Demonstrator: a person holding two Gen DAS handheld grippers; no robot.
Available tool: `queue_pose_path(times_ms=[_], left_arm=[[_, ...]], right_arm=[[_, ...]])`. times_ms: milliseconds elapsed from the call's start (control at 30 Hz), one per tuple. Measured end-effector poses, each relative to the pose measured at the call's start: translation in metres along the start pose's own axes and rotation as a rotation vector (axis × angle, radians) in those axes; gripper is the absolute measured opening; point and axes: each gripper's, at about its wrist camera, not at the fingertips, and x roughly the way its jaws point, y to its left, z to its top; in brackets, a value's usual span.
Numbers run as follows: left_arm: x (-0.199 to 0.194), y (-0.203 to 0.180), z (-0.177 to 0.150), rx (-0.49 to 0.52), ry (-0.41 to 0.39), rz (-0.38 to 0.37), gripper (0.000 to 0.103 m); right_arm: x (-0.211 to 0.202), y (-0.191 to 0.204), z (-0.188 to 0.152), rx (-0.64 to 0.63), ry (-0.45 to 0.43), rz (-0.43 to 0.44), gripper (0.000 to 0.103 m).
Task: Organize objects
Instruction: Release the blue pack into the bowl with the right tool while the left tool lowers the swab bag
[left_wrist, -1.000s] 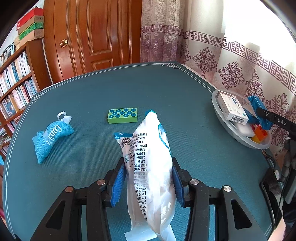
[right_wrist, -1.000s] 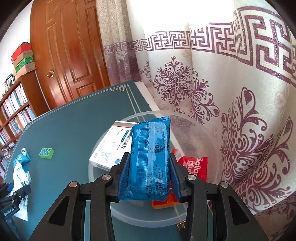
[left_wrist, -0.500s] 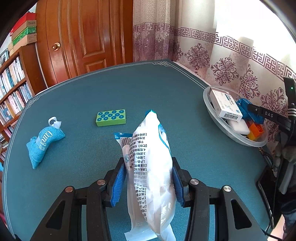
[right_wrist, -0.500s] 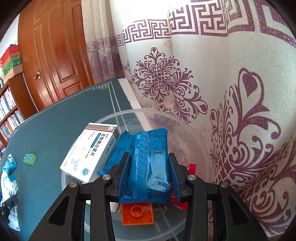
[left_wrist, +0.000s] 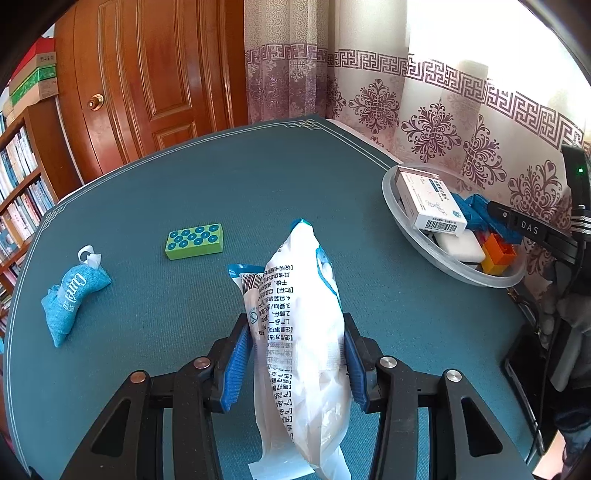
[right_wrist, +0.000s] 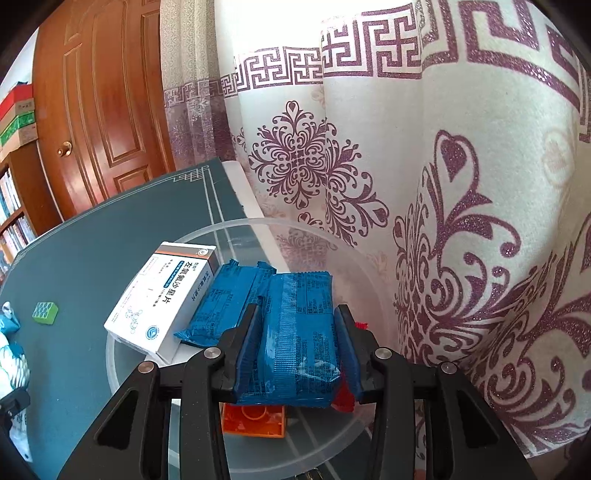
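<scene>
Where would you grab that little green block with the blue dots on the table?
Across its two long sides, coming down from above. The green block lies flat on the table, dotted face up, with bare cloth around it, and its short width probably suits the jaws better than its length.

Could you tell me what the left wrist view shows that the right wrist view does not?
Only the left wrist view shows the blue fabric pouch lying on the table and the left tongs shut on the white plastic packet. Only the right wrist view shows the right tongs shut on a blue wrapped bar over the bowl, and a second blue bar beside it. Both show the clear bowl, the white medicine box, the orange block and the green dotted block.
</scene>
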Motion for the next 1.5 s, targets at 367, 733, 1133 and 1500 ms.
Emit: queue_pose_path(times_ms=[367,733,1133,1500], left_arm=[[0.007,-0.031,0.015,0.056,0.006,-0.059,0.049],[0.014,-0.076,0.056,0.104,-0.03,-0.197,0.049],[0.044,-0.13,0.102,0.126,-0.012,-0.342,0.049],[0.073,-0.171,0.134,0.164,-0.009,-0.352,0.049]], right_arm=[[-0.041,0.007,-0.017,-0.041,-0.068,0.04,0.043],[-0.06,0.009,-0.042,-0.084,-0.04,0.122,0.043],[-0.058,-0.009,-0.05,-0.032,-0.027,0.166,0.043],[-0.056,-0.02,-0.05,0.01,-0.024,0.193,0.043]])
